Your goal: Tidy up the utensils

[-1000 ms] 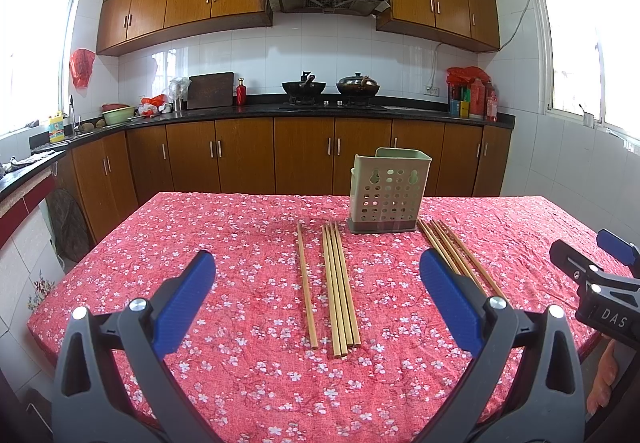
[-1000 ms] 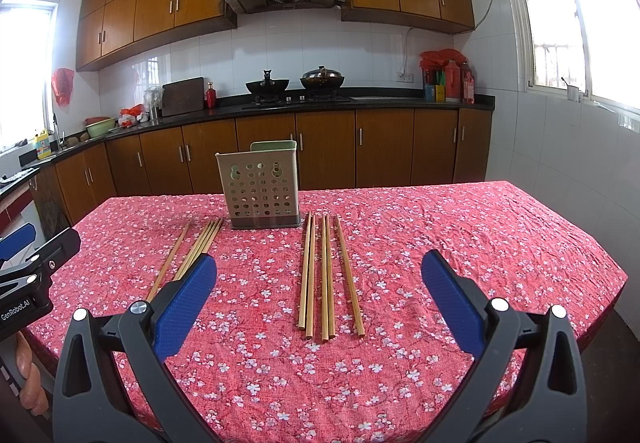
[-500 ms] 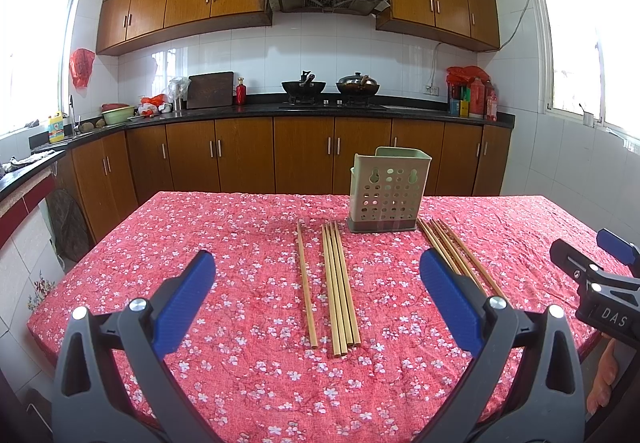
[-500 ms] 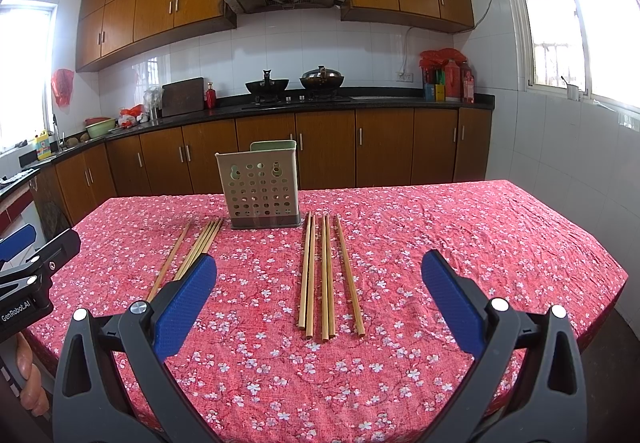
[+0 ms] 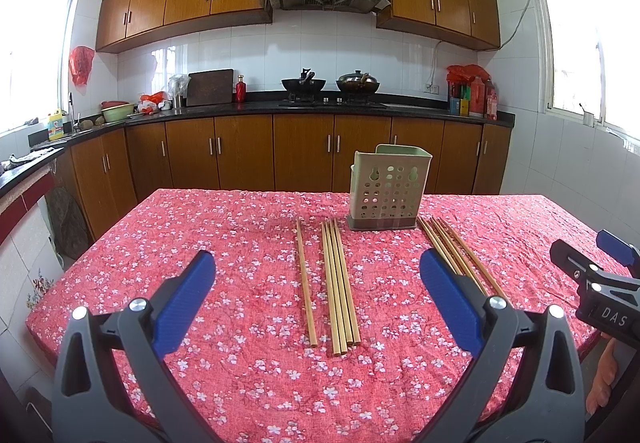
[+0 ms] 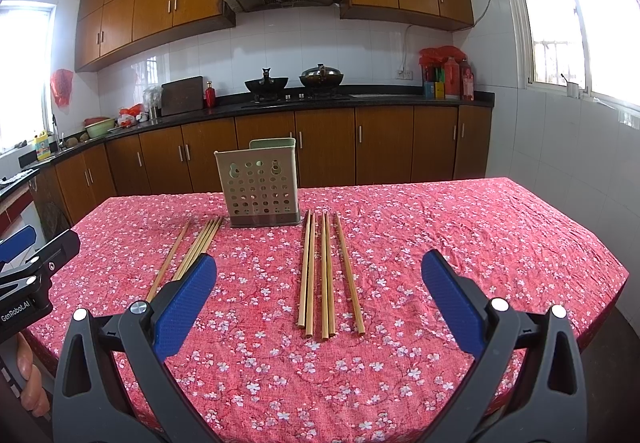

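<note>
A pale green perforated utensil holder (image 5: 387, 189) (image 6: 260, 187) stands upright at the far middle of the table. Two groups of bamboo chopsticks lie flat on the cloth in front of it. The left group (image 5: 338, 283) (image 6: 196, 249) has one stick lying apart on its left side. The right group (image 6: 326, 273) (image 5: 456, 255) lies spread out. My left gripper (image 5: 316, 295) hovers open above the near ends of the left group. My right gripper (image 6: 318, 295) hovers open above the near ends of the right group. Nothing sits between either pair of blue pads.
A red flowered cloth (image 5: 240, 255) (image 6: 460, 243) covers the table. Each gripper shows at the other view's edge with a hand under it, the right gripper (image 5: 600, 283) and the left gripper (image 6: 24, 275). Brown cabinets and a black worktop with a stove and two pots stand far behind.
</note>
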The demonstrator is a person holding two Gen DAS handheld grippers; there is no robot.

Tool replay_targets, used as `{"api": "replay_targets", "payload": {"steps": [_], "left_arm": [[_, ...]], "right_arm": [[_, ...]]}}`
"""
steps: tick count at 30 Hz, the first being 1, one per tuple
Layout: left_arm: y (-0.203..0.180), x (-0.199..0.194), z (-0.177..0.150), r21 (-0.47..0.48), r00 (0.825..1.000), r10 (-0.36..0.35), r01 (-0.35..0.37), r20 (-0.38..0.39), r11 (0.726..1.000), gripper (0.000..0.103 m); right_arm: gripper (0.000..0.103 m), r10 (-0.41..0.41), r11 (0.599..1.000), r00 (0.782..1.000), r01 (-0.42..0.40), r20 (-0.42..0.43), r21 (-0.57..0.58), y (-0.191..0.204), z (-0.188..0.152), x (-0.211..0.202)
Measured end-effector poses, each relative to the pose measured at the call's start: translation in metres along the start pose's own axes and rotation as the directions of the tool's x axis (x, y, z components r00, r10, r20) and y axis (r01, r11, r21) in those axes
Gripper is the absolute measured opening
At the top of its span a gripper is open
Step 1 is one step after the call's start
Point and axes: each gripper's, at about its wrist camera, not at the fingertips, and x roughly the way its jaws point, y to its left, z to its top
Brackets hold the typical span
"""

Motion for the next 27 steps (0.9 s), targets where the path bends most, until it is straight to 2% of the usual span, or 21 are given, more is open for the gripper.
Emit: {"api": "replay_targets", "payload": {"steps": [3, 5, 9, 11, 13, 14, 16, 18, 20, 22, 26, 27], "left_arm": [[0.002, 0.012, -0.005, -0.009, 1.0, 0.01, -0.011, -0.026, 1.0, 0.099], [0.006, 0.02, -0.006, -0.012, 0.997, 0.042, -0.043, -0.06, 0.999, 0.099], [0.023, 0.042, -0.012, -0.045, 0.983, 0.098, -0.106, -0.154, 0.993, 0.099], [0.034, 0.053, -0.014, -0.067, 0.973, 0.112, -0.127, -0.202, 0.99, 0.099], [0.043, 0.066, -0.016, -0.08, 0.962, 0.118, -0.142, -0.248, 0.987, 0.099], [0.048, 0.074, -0.017, -0.089, 0.954, 0.123, -0.153, -0.274, 0.984, 0.099], [0.06, 0.09, -0.019, -0.107, 0.942, 0.119, -0.16, -0.314, 0.981, 0.099], [0.064, 0.103, -0.017, -0.119, 0.936, 0.094, -0.141, -0.338, 0.983, 0.091], [0.069, 0.118, -0.017, -0.128, 0.928, 0.056, -0.111, -0.369, 0.986, 0.074], [0.069, 0.132, -0.018, -0.139, 0.916, 0.012, -0.074, -0.4, 0.988, 0.063], [0.061, 0.157, -0.022, -0.132, 0.89, -0.052, -0.009, -0.452, 0.991, 0.041], [0.059, 0.161, -0.023, -0.125, 0.884, -0.062, 0.005, -0.463, 0.992, 0.039]], "right_arm": [[0.101, -0.002, 1.0, 1.0, 0.003, -0.019, 0.007, -0.003, -0.002, 0.006], [0.101, -0.005, 1.0, 0.999, 0.006, -0.047, 0.03, -0.01, -0.001, 0.013], [0.1, -0.017, 0.993, 0.989, 0.033, -0.147, 0.111, -0.028, -0.007, 0.039], [0.091, -0.025, 0.987, 0.977, 0.058, -0.21, 0.152, -0.04, -0.009, 0.059], [0.073, -0.025, 0.98, 0.963, 0.076, -0.27, 0.182, -0.051, -0.011, 0.078], [0.071, -0.024, 0.977, 0.954, 0.086, -0.299, 0.196, -0.057, -0.013, 0.088], [0.059, -0.013, 0.973, 0.935, 0.094, -0.355, 0.213, -0.065, -0.015, 0.111], [0.049, 0.004, 0.972, 0.916, 0.09, -0.401, 0.216, -0.068, -0.017, 0.131], [0.042, 0.028, 0.972, 0.899, 0.077, -0.436, 0.223, -0.07, -0.02, 0.147], [0.035, 0.048, 0.972, 0.881, 0.067, -0.471, 0.224, -0.067, -0.022, 0.161], [0.03, 0.071, 0.979, 0.86, 0.036, -0.505, 0.2, -0.059, -0.025, 0.179], [0.028, 0.072, 0.982, 0.854, 0.03, -0.515, 0.188, -0.056, -0.026, 0.181]]}}
